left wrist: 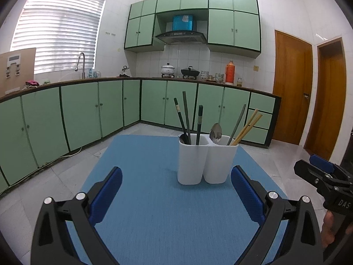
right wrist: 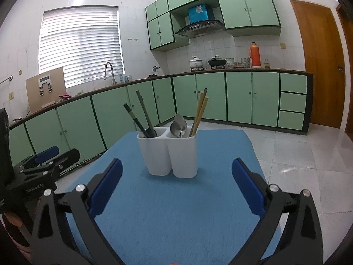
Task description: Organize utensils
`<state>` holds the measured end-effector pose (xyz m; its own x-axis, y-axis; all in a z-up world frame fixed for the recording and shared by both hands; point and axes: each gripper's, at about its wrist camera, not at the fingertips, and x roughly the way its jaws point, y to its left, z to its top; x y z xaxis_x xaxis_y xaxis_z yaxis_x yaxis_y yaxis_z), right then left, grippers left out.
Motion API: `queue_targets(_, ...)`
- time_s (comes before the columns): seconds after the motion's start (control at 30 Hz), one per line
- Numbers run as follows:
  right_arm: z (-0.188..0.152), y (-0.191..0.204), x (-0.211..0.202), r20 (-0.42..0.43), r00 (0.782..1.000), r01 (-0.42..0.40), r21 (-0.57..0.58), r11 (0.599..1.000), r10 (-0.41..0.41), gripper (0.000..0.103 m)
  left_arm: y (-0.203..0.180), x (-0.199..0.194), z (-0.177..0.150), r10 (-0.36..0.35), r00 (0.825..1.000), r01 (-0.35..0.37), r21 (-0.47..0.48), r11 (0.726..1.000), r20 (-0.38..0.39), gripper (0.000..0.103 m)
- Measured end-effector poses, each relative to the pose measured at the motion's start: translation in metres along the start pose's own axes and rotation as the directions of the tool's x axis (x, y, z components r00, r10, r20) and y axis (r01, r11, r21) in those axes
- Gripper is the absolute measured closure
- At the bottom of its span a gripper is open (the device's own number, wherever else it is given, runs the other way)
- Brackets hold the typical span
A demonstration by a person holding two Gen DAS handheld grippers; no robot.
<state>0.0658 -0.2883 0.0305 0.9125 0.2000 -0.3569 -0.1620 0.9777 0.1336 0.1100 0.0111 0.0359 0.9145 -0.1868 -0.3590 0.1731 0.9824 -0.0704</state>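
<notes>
A white two-compartment holder (left wrist: pixel 207 161) (right wrist: pixel 172 154) stands upright on a blue mat (left wrist: pixel 154 209) (right wrist: pixel 176 209). Its left compartment holds dark chopsticks (left wrist: pixel 185 119) (right wrist: pixel 141 114). Its right compartment holds metal spoons (left wrist: pixel 215 132) (right wrist: pixel 179 124), one grey chopstick and wooden chopsticks (left wrist: pixel 248 127) (right wrist: pixel 199 112). My left gripper (left wrist: pixel 176 173) is open just short of the holder, with nothing between its blue pads. My right gripper (right wrist: pixel 176 164) is likewise open and empty in front of the holder. Each gripper appears at the edge of the other's view.
The mat lies on a table, with pale tiled floor (right wrist: pixel 308 150) around it. Green cabinets (left wrist: pixel 88 110) and a counter with a sink tap, pots and an orange flask (right wrist: pixel 256 54) line the far walls. Wooden doors (left wrist: pixel 291 88) are at the right.
</notes>
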Motion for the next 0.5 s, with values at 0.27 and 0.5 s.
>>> queue_targets(0.27,0.002,0.0,-0.011,0.019,1.0,0.005,-0.003,1.0,-0.005,0.007,-0.004,-0.015,0.004,0.008,1.0,-0.008,0.025,1.0,0.021,0.006)
queue_targets(0.5,0.007,0.005,-0.016,0.03,1.0,-0.002,-0.023,1.0,0.003,0.007,-0.009,-0.02,0.007,-0.001,1.0,0.0,0.034,0.999,0.028,0.006)
